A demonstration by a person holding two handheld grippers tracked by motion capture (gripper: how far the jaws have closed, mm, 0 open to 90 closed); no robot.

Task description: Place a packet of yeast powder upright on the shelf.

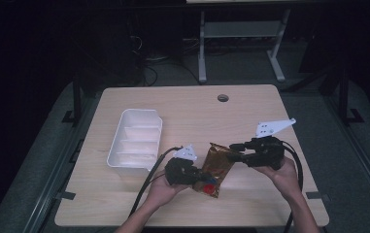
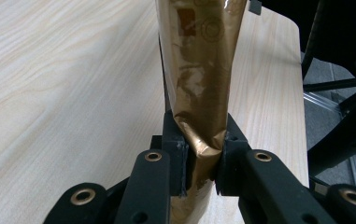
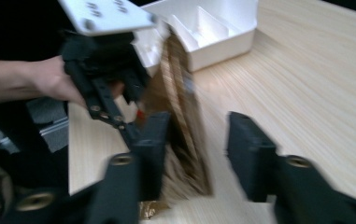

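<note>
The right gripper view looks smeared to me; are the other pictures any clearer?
Right gripper view: motion blur streaks the gold pouch. Left gripper view: sharp, with glare on the pouch's foil. High view: dim, the room dark around the lit table.

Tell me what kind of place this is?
Probably a lab data-collection station: a bare wooden table in a dark room, another desk's metal legs behind, cables on the floor.

Both forearms come in from the bottom of the high view. The left gripper [image 1: 199, 175] points to the right and its jaws are pressed tight together on a gold packet [image 1: 215, 167]. The right gripper [image 1: 235, 151] points left, and its jaws stand apart around the packet's far end
</note>
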